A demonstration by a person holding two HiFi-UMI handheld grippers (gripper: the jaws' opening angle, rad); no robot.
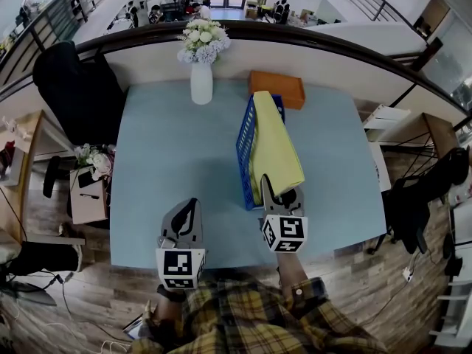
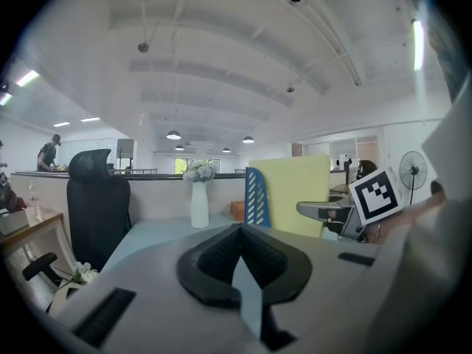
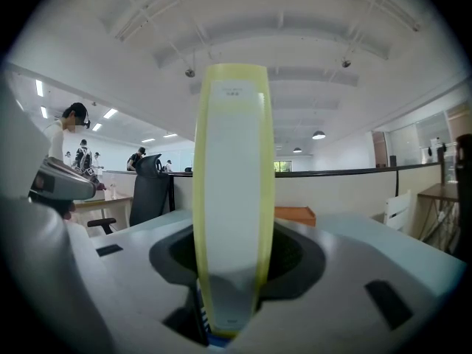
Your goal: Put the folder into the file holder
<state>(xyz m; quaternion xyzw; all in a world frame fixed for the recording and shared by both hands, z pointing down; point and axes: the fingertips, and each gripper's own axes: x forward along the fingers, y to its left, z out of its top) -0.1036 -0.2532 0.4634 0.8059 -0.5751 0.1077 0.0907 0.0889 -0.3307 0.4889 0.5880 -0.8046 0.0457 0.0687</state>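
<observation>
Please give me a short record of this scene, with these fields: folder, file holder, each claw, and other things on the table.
folder: yellow, standing on edge, leaning right, at the file holder
file holder: blue, slotted wall, on the light blue table
right claw: shut on the folder's near edge
left claw: shut, empty, apart from the folder
other things: white vase; orange box behind the file holder

One folder point(image 1: 274, 142), one file holder point(image 1: 246, 142), one vase point(image 1: 201, 83), one orange box point(image 1: 276, 87)

The folder point(image 1: 274, 142) seemingly hides much of the file holder point(image 1: 246, 144).
</observation>
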